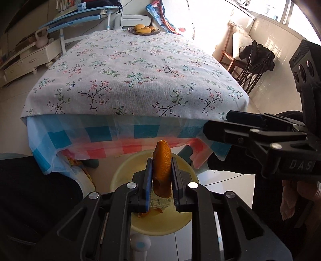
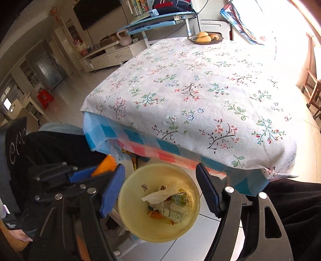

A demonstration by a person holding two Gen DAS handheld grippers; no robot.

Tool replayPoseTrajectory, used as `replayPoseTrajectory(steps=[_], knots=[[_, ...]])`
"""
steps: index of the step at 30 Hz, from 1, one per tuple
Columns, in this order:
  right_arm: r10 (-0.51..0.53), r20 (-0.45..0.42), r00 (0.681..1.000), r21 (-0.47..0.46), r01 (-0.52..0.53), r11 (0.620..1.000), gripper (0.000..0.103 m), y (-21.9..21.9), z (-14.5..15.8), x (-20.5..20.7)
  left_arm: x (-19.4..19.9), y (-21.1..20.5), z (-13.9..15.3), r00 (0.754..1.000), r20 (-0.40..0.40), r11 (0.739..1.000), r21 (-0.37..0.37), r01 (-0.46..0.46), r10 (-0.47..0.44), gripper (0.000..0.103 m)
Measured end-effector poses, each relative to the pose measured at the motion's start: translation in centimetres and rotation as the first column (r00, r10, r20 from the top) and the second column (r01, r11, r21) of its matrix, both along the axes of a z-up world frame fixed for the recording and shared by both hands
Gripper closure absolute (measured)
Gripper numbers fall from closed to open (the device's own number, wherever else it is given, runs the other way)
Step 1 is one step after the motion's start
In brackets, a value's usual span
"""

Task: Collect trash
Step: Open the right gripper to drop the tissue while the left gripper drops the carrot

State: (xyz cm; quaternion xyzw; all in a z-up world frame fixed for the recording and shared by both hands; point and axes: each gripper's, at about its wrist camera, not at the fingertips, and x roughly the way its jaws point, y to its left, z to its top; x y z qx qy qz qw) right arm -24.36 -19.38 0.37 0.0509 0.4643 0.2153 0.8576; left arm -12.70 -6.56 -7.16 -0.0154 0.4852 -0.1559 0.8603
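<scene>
**The room around the table**

A table (image 1: 136, 66) stands in the middle, covered with a pale floral tablecloth (image 2: 200, 90). Under it hangs a second cloth with blue and red checks (image 1: 104, 136), visible along the near edge. At the far end of the table sits a dark dish of bread rolls (image 1: 143, 29). Behind it is a white chair back (image 1: 132, 21). A blue desk (image 2: 156, 20) carries books and dark clothes. Near it, on a low white cabinet (image 2: 112, 56), stands a pale object, perhaps a kettlebell (image 2: 124, 39). A black television (image 2: 96, 11) hangs on the wall. Near the window stands a wooden chair (image 1: 230, 58), and beside it a folding chair with black clothing (image 1: 258, 56).
</scene>
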Motion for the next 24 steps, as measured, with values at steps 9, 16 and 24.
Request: replayPoseTrajectory(steps=[9, 16, 24], knots=[[-0.057, 0.017, 0.998, 0.075, 0.056, 0.996, 0.029, -0.9, 0.9, -0.1, -0.7, -2.1, -3.1, 0.986, -0.153, 0.997, 0.027, 0.075, -0.07, 0.067], [-0.068, 0.019, 0.998, 0.089, 0.066, 0.994, 0.027, -1.2, 1.0, -0.4, -0.9, -1.2, -2.5, 0.99, -0.138, 0.999, 0.019, 0.038, -0.035, 0.053], [-0.076, 0.043, 0.996, 0.063, 0.074, 0.995, 0.021, -0.7, 1.5, -0.4, -0.9, -0.3, -0.6, 0.999, -0.02, 0.999, 0.041, -0.024, 0.025, 0.033]])
